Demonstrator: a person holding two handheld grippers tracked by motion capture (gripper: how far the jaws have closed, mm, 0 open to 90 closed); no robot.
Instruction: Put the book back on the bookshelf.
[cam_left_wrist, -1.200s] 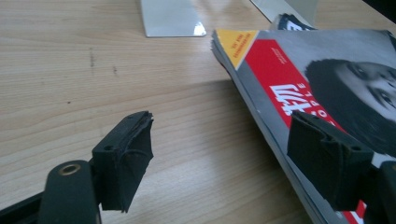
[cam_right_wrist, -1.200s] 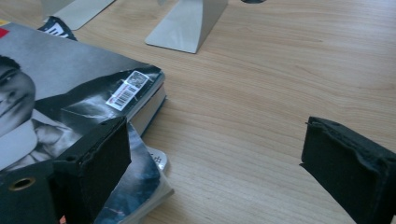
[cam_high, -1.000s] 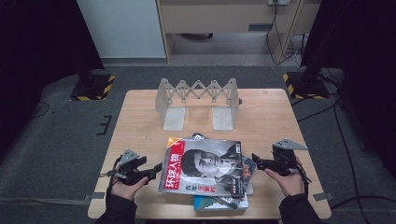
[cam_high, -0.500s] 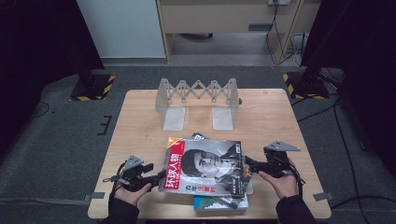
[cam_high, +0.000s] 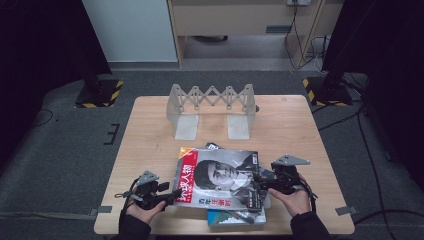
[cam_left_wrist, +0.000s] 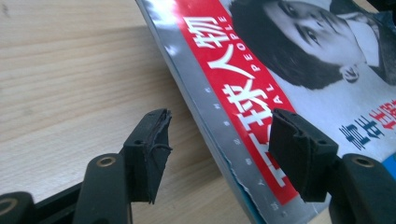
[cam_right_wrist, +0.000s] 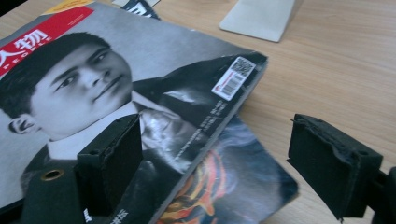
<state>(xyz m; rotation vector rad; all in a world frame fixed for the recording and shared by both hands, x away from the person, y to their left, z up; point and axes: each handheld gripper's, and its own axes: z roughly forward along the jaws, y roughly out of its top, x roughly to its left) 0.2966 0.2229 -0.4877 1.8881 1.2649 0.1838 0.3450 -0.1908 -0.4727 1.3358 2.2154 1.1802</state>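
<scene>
A magazine (cam_high: 220, 177) with a red title band and a black-and-white portrait lies on top of a small stack near the table's front edge. My left gripper (cam_high: 172, 196) is open at its left edge; in the left gripper view (cam_left_wrist: 219, 135) the jaws straddle the magazine's spine (cam_left_wrist: 219, 121). My right gripper (cam_high: 257, 180) is open at the right edge. In the right gripper view (cam_right_wrist: 217, 154) one jaw is over the cover (cam_right_wrist: 93, 79) and the other is over bare wood. A colourful magazine (cam_right_wrist: 233, 186) lies underneath.
A translucent accordion rack (cam_high: 212, 100) stands at the back middle of the wooden table (cam_high: 150, 140), and one of its flat feet (cam_right_wrist: 259, 16) is beyond the magazines. A teal-edged booklet (cam_high: 235, 217) pokes out of the stack at the front.
My right gripper has slid left onto the magazine's right edge. My left gripper has moved right and slightly toward the front, up to the spine. The magazines have not moved.
</scene>
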